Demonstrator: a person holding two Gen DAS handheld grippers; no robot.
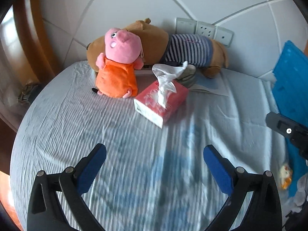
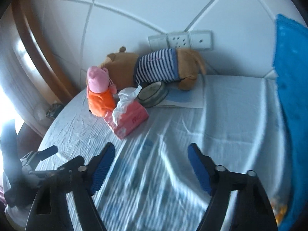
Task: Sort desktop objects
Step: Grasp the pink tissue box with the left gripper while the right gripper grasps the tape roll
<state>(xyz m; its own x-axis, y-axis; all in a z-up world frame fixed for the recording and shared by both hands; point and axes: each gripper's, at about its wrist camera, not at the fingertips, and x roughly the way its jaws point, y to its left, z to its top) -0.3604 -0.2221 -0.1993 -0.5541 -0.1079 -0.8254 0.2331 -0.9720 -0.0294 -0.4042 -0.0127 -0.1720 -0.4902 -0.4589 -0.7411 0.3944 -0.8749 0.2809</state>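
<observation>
Right wrist: pig plush (image 2: 99,94) touches tissue box (image 2: 128,120); bear (image 2: 154,68) behind.

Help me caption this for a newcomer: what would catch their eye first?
The pink pig plush in an orange dress stands out, upright at the far side of the cloth-covered table. Behind it a brown plush in a striped shirt lies along the wall, and a pink tissue box sits just in front, right of the pig.

White tiled wall (image 1: 134,3), wall sockets (image 1: 205,29), wooden frame (image 1: 36,38).
</observation>
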